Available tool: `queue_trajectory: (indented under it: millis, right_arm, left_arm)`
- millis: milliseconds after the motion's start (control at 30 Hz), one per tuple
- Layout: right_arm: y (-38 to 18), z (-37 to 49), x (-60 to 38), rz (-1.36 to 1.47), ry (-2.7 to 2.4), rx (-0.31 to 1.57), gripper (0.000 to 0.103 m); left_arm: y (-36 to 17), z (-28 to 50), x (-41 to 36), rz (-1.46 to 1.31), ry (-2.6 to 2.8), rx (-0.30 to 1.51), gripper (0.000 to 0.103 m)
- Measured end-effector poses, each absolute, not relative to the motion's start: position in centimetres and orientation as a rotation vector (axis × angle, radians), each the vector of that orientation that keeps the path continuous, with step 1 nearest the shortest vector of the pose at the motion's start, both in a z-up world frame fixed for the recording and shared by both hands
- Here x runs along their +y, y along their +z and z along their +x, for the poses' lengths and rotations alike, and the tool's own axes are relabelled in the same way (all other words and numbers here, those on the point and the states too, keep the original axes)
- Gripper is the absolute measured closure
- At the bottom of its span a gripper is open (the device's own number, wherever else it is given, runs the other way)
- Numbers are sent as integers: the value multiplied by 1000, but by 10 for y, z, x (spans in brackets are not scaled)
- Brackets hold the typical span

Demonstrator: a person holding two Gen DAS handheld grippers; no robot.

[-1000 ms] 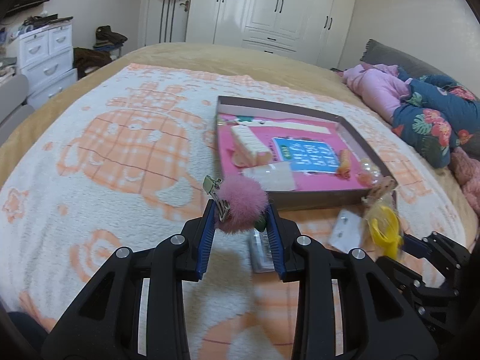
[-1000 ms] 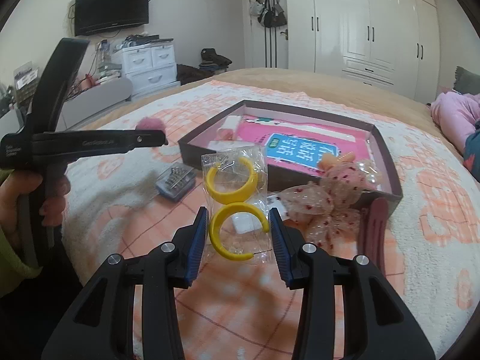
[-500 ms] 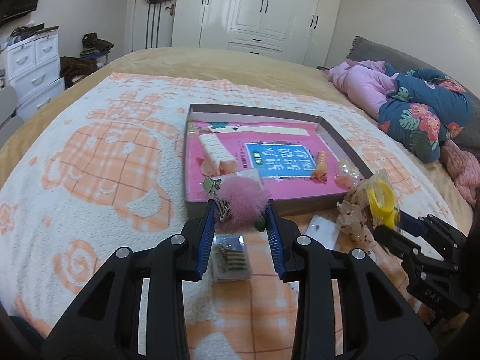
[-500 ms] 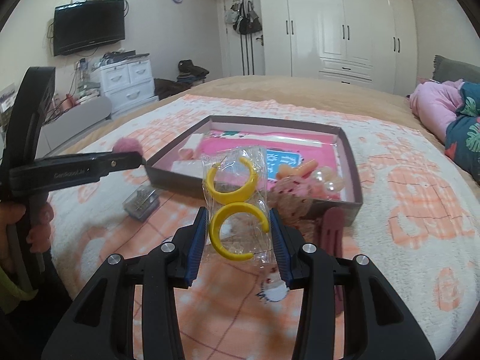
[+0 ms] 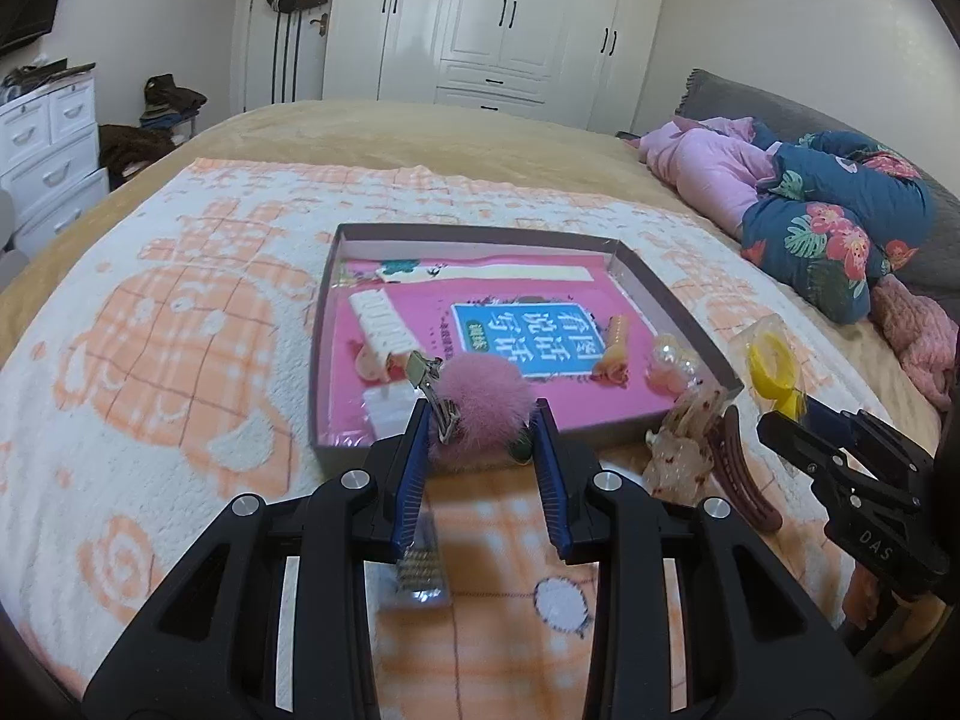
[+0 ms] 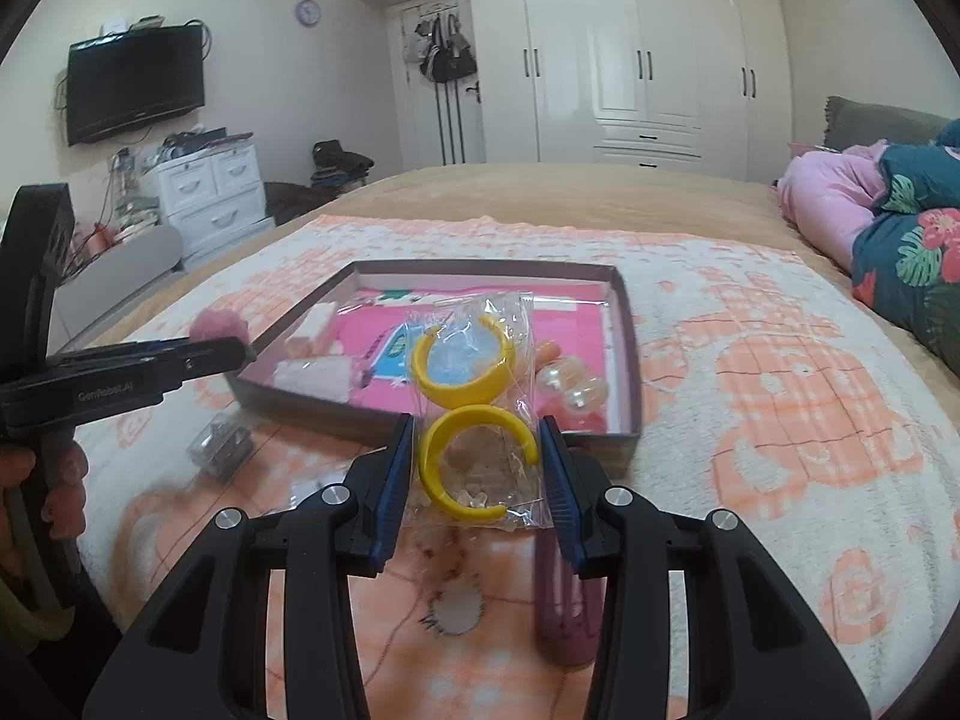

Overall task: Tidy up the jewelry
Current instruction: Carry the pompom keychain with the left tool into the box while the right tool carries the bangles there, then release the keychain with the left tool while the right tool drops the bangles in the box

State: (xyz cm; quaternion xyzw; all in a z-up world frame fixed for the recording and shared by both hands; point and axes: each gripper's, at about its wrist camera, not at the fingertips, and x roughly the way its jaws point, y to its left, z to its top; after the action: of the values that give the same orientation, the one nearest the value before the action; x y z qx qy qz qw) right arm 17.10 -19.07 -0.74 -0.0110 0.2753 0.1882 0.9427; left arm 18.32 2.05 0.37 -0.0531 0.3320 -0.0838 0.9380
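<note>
My left gripper (image 5: 480, 429) is shut on a pink fluffy pom-pom hair clip (image 5: 480, 399) whose metal clip sticks out to the left, held just before the near wall of a shallow box (image 5: 672, 294) with a pink lining. My right gripper (image 6: 480, 450) is shut on a clear bag with two yellow hoop earrings (image 6: 474, 414), held above the box's near edge (image 6: 630, 324). In the left wrist view the right gripper (image 5: 798, 414) shows at the right with the yellow earrings (image 5: 771, 363). The left gripper (image 6: 240, 354) shows at the left in the right wrist view.
The box holds a white comb clip (image 5: 384, 324), an orange clip (image 5: 615, 342), pearl beads (image 5: 672, 360) and a blue printed card (image 5: 516, 336). On the blanket lie a dotted bow (image 5: 684, 444), a maroon hair clip (image 5: 741, 474) and a small clear case (image 6: 219, 450). Folded clothes (image 5: 828, 222) lie at the right.
Both grippers have moved forward toward the box with their loads still held. The box looks nearer and more centred in both views.
</note>
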Motion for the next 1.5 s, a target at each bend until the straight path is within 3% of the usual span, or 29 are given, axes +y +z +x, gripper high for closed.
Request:
queue_trajectory:
  millis: [800,1500]
  right_arm:
    - [-5,243,-207,-21,312,605,64]
    - [-36,318,-193,-92,337,738,64]
  left_arm:
    - [-12,256,-7,-104,-194,734,78]
    - [-30,277,-21,-74,-196,791,78]
